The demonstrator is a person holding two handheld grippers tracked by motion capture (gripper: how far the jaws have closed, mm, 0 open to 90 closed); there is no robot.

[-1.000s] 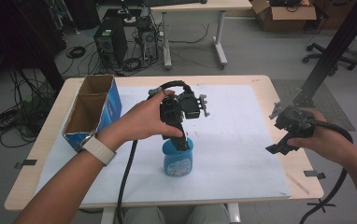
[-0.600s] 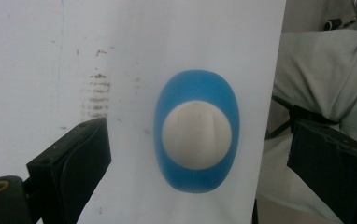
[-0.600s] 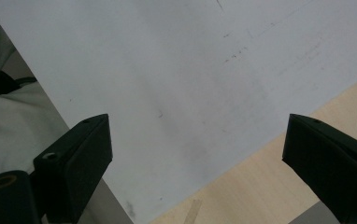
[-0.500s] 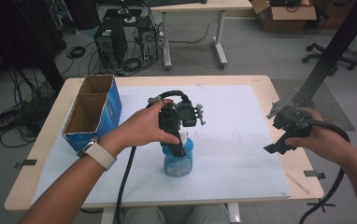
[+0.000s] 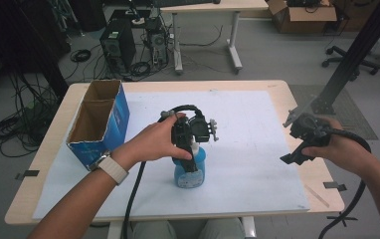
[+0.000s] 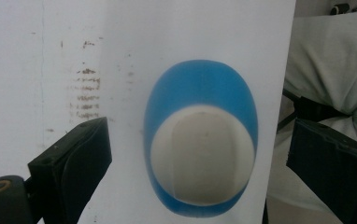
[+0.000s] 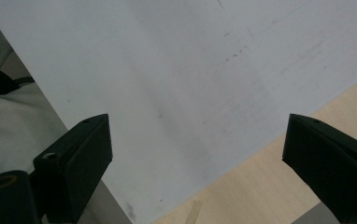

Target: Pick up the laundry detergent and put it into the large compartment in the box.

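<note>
Since the earlier high view, the left tongs are coming lower over the blue bottle and drawing nearer the bottom of the frame, while the right tongs are holding much the same place at the right of the frame.

In the left gripper view the bottle is lying straight ahead along the jaws, centre frame, with one jaw standing off each side and neither touching it; the left tongs are released and spread wide. The bottle is standing upright, its long axis pointing up at the camera. The left hand is plainly the nearer; the right tongs are also spread wide, over the bare white sheet and well apart from the bottle.

The bottle is standing on the worktop at lower centre of the high view, right of the open cardboard box. It is showing a blue oval body and a pale, flat oval cap.
</note>
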